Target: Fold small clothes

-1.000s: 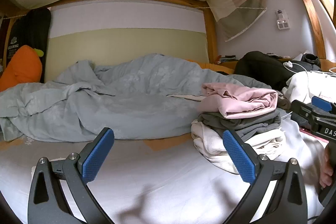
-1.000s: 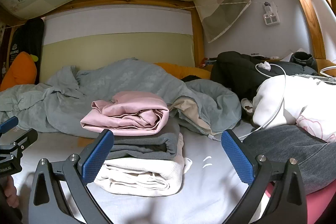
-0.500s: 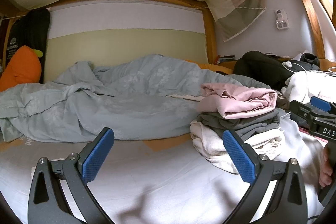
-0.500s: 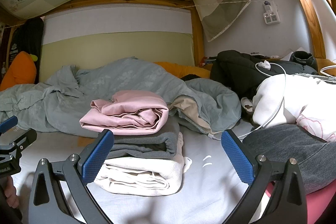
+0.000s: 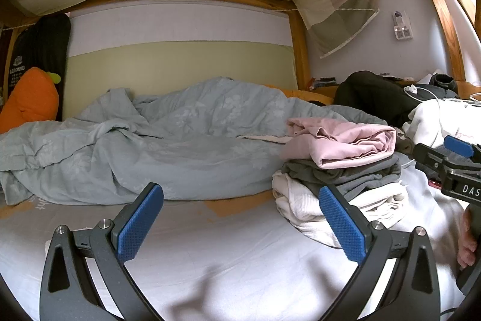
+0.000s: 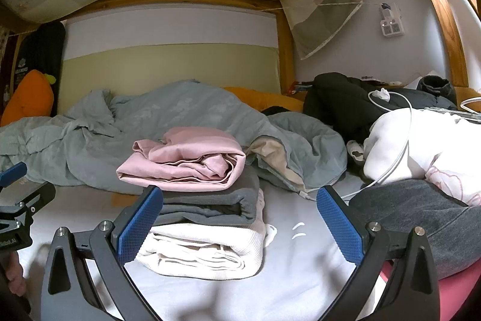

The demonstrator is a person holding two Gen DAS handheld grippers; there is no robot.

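A stack of folded clothes sits on the white mattress: a pink garment [image 6: 186,160] on top, a grey one [image 6: 210,202] under it, a white one [image 6: 207,245] at the bottom. In the left wrist view the same pink garment [image 5: 339,142], grey garment [image 5: 345,175] and white garment [image 5: 312,206] lie to the right. My left gripper [image 5: 240,218] hovers open over bare sheet, left of the stack. My right gripper [image 6: 239,220] is open, low, just in front of the stack, holding nothing. Each gripper shows at the edge of the other's view.
A rumpled grey-blue duvet [image 5: 150,146] lies across the back. An orange carrot cushion [image 5: 28,98] leans at the far left. At the right are a black jacket [image 6: 339,104], a white garment with a cable [image 6: 421,143] and a grey cloth [image 6: 421,218]. Wooden bunk posts frame the bed.
Both grippers have drifted very slightly; the stack sits a touch lower and nearer in both views. Nothing was gripped or released.
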